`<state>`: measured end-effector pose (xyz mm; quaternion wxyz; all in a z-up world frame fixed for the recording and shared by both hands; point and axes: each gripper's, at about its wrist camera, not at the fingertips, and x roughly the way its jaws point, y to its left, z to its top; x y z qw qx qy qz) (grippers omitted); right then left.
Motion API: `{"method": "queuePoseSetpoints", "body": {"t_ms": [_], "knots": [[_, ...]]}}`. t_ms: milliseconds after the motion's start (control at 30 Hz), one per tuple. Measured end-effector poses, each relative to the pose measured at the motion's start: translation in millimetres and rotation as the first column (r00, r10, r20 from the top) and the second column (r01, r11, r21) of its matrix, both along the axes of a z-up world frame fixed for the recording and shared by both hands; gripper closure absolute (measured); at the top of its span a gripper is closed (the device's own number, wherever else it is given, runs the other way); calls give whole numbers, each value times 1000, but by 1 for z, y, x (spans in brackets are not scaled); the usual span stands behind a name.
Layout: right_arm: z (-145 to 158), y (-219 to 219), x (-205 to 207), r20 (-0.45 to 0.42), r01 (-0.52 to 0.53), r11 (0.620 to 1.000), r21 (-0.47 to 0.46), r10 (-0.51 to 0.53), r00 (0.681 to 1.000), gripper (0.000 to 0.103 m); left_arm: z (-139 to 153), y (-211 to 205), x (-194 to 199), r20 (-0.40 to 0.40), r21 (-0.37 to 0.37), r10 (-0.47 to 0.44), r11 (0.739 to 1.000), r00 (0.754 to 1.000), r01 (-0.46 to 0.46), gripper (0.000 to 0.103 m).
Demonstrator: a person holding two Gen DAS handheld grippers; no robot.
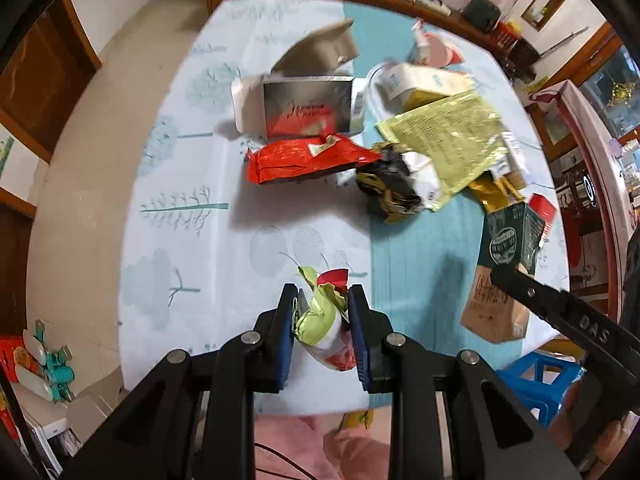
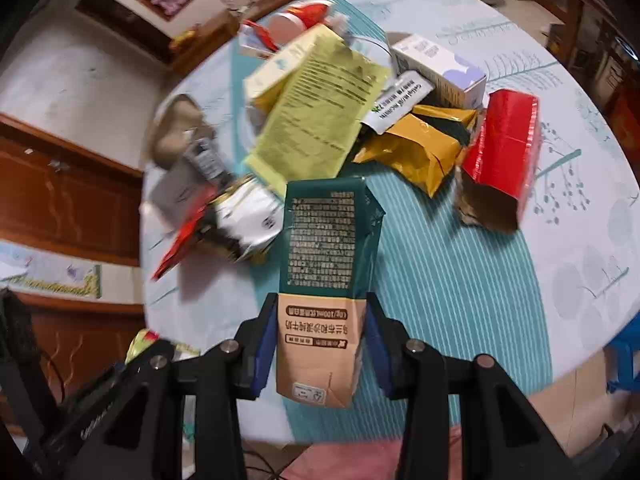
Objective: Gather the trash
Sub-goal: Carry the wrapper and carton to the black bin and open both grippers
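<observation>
My left gripper (image 1: 322,304) is shut on a crumpled green, white and red wrapper (image 1: 324,320), held above the near edge of the round table (image 1: 192,240). My right gripper (image 2: 320,320) is shut on a green and tan milk carton (image 2: 326,264), also seen from the left wrist view (image 1: 504,264) at the right. A pile of trash lies on the table: a red snack bag (image 1: 304,158), a yellow-green pouch (image 1: 448,140), a crumpled black and gold wrapper (image 1: 388,188), a silver and red box (image 1: 308,108), a red box (image 2: 504,148) and a gold bag (image 2: 412,152).
The table has a pale tree-print cloth with a teal stripe (image 2: 440,280). A blue plastic stool (image 1: 536,380) stands at the near right. Wooden cabinets (image 2: 60,192) line the walls. A pink surface (image 1: 312,440) lies below the table edge.
</observation>
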<state>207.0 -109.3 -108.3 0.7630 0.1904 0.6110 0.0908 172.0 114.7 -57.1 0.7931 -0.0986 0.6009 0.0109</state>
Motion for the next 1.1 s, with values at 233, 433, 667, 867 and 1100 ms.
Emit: {"method": "queuePoseSetpoints", "body": {"t_ms": [233, 433, 667, 867, 1100], "knots": [[34, -21, -65, 74, -180, 981, 71, 175, 982, 62, 33, -48, -77, 111, 72, 38, 996, 993, -47, 80], [36, -49, -133, 104, -321, 945, 64, 314, 944, 62, 21, -93, -140, 99, 48, 68, 996, 993, -73, 80], [-9, -67, -182, 4, -363, 929, 76, 364, 932, 62, -24, -135, -190, -20, 39, 9, 999, 1000, -8, 79], [-85, -68, -203, -99, -337, 938, 79, 344, 934, 62, -106, -147, -205, -128, -3, -14, 1000, 992, 14, 79], [-224, -67, -199, -143, -270, 962, 46, 274, 951, 62, -235, -136, -188, -131, 7, -9, 1000, 991, 10, 78]]}}
